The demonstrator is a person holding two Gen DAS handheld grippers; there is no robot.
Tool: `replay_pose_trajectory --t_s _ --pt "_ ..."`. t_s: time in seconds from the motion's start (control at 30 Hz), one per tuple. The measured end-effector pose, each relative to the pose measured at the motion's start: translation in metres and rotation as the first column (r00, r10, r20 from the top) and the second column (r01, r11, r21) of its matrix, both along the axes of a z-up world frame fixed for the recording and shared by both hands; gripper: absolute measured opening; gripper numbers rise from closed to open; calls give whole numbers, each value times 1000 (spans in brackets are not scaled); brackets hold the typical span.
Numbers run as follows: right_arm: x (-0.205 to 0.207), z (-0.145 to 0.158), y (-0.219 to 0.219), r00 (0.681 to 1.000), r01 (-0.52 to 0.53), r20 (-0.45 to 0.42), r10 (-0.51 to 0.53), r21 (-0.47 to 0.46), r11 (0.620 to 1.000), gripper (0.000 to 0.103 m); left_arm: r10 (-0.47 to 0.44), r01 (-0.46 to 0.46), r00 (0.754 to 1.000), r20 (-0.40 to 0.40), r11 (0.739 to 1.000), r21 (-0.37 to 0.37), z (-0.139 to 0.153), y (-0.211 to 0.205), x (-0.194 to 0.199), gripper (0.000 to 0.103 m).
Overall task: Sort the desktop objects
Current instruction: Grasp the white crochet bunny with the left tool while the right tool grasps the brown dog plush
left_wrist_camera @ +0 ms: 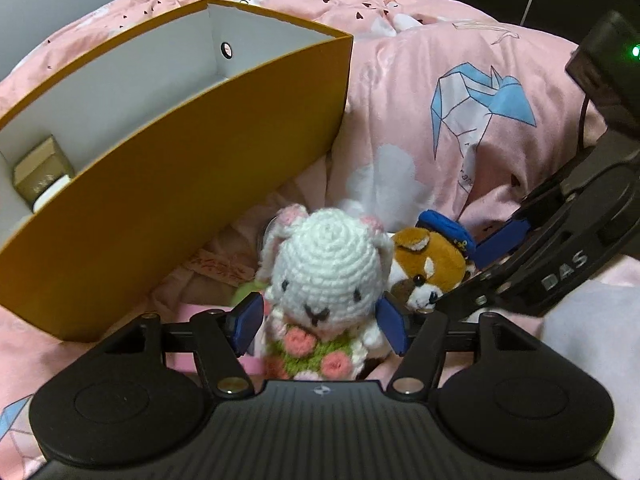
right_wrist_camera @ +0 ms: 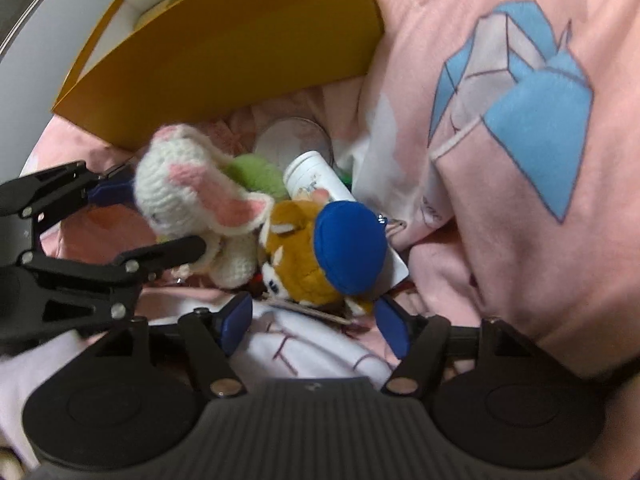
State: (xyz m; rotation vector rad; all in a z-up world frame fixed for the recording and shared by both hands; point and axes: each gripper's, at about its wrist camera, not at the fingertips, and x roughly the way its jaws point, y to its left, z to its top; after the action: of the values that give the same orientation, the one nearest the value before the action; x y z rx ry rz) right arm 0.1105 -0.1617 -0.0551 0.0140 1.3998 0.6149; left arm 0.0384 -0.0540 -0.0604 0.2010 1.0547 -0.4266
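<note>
A white crochet bunny [left_wrist_camera: 328,264] with a pink and green bouquet sits upright on the bedding, between the blue pads of my left gripper [left_wrist_camera: 319,326]. The pads flank its head without squeezing it, so the gripper is open. Beside it on the right lies a brown plush dog [left_wrist_camera: 424,264] in a blue cap. My right gripper [right_wrist_camera: 316,326] is open, its fingers on either side of the dog [right_wrist_camera: 296,256]. In the right wrist view the left gripper [right_wrist_camera: 160,218] straddles the bunny [right_wrist_camera: 180,184] from the left. In the left wrist view the right gripper [left_wrist_camera: 472,270] reaches in from the right.
An open yellow box [left_wrist_camera: 200,160] with white inner walls stands just behind the toys and holds a small gold box [left_wrist_camera: 40,172]. A white bottle [right_wrist_camera: 316,176], a green fluffy thing [right_wrist_camera: 256,172] and a round lid [right_wrist_camera: 292,140] lie behind the toys. Pink bedding [left_wrist_camera: 480,60] rises at right.
</note>
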Motion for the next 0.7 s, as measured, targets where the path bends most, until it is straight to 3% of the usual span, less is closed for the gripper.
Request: replay_pose_trajectory --t_s 0.13,0.2,0.3,0.5,0.7 --pt "3 -12 7 1000 7 -1 -7 -1 1000 64 6 -6 1000 -8 1000 -8 -5 -2 3 72" --pt "1 -12 10 1000 -3 13 4 -9 1000 59 9 -10 1000 -8 1000 -30 -4 0 1 63" --pt "-1 -5 9 999 -16 45 16 -6 1000 52 39 -40 999 -12 997 -73 -1 9 -1 59" --pt "-9 13 6 991 -38 128 37 2 999 49 95 -93 995 5 985 -147 10 28 -9 55" --pt "-13 41 0 967 -57 250 50 20 998 49 163 -142 984 72 962 -235 24 49 -20 55"
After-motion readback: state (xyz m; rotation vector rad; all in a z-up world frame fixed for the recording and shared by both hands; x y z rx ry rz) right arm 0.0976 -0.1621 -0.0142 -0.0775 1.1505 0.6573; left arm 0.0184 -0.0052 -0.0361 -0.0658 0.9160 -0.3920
